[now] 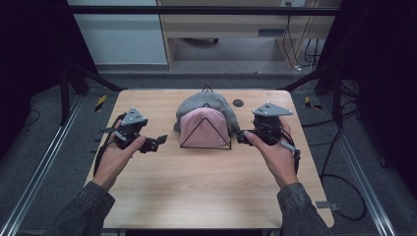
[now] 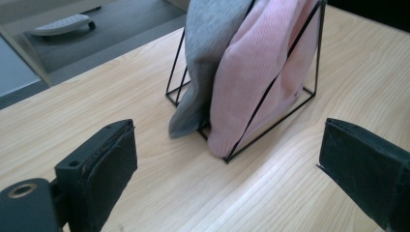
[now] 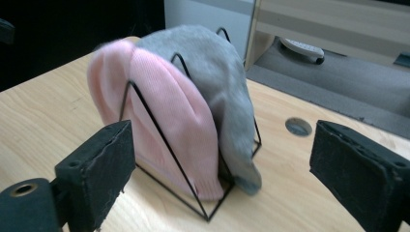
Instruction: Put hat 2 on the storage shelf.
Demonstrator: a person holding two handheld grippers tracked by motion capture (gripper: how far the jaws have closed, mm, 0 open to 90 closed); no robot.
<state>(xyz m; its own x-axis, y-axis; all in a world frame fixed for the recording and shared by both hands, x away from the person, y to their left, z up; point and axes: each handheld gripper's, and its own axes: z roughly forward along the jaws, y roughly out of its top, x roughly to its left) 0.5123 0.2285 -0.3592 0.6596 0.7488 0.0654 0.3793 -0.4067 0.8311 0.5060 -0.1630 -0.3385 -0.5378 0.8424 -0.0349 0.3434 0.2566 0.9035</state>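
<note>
Two knit beanies are held in a black wire rack (image 1: 205, 144) at the middle of the tabletop (image 1: 206, 191), flanked by two spread hand-held grippers.

The left hand-held gripper (image 1: 161, 141) and the right hand-held gripper (image 1: 240, 136) are both held open and empty, just beside the rack. The pink beanie (image 1: 204, 129) is slotted in the front section, the grey beanie (image 1: 204, 102) behind it. The pink beanie is probably best pinched at its free edge and lifted upward, so that the rack is not dragged along.
</note>
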